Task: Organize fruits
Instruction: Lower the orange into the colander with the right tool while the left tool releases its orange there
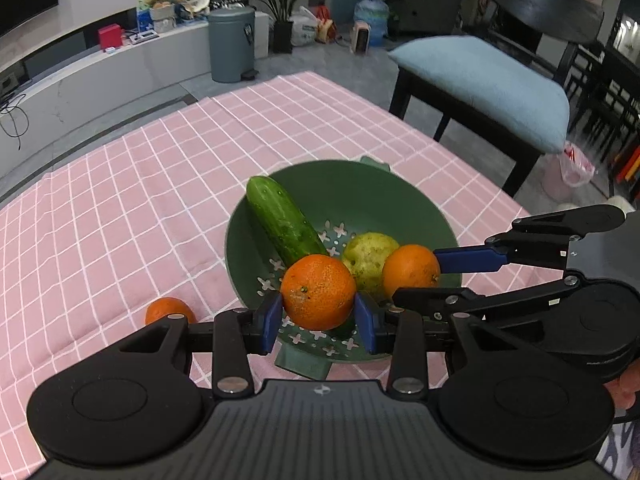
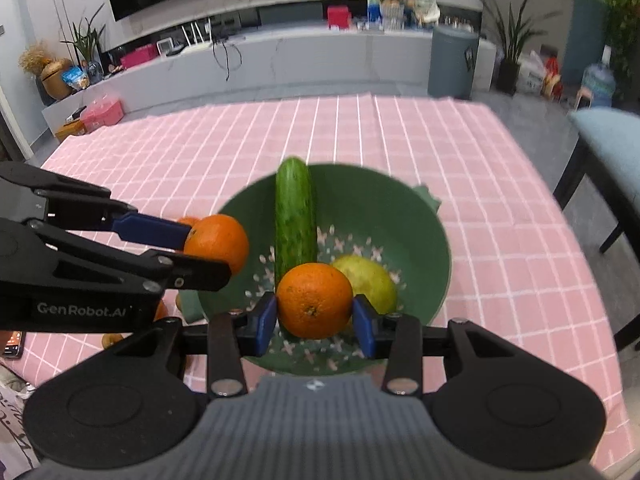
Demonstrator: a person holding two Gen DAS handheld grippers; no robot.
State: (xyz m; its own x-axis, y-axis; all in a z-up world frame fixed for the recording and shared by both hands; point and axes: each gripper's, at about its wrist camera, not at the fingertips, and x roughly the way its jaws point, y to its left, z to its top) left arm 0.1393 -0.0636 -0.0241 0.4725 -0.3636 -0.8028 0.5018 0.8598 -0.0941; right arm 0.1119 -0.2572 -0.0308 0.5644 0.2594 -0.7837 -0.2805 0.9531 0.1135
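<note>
A green colander (image 1: 400, 200) sits on the pink checked tablecloth (image 1: 140, 200). In it lie a cucumber (image 1: 284, 220) and a yellow-green pear (image 1: 370, 256). My left gripper (image 1: 319, 320) is shut on an orange (image 1: 318, 292) above the colander's near side. My right gripper (image 1: 416, 276) comes in from the right, shut on a second orange (image 1: 410, 270). In the right wrist view the right gripper (image 2: 314, 320) holds its orange (image 2: 314, 306) over the colander (image 2: 380, 208), in front of the cucumber (image 2: 294, 220) and pear (image 2: 372, 280). There the left gripper (image 2: 208, 256) carries its orange (image 2: 218, 242) at the left rim.
Another orange (image 1: 168, 310) lies on the cloth left of the colander. A dark chair with a blue cushion (image 1: 480, 84) stands past the table's right edge. A phone (image 2: 12, 344) lies at the near left corner. A grey bin (image 1: 232, 44) stands on the floor beyond.
</note>
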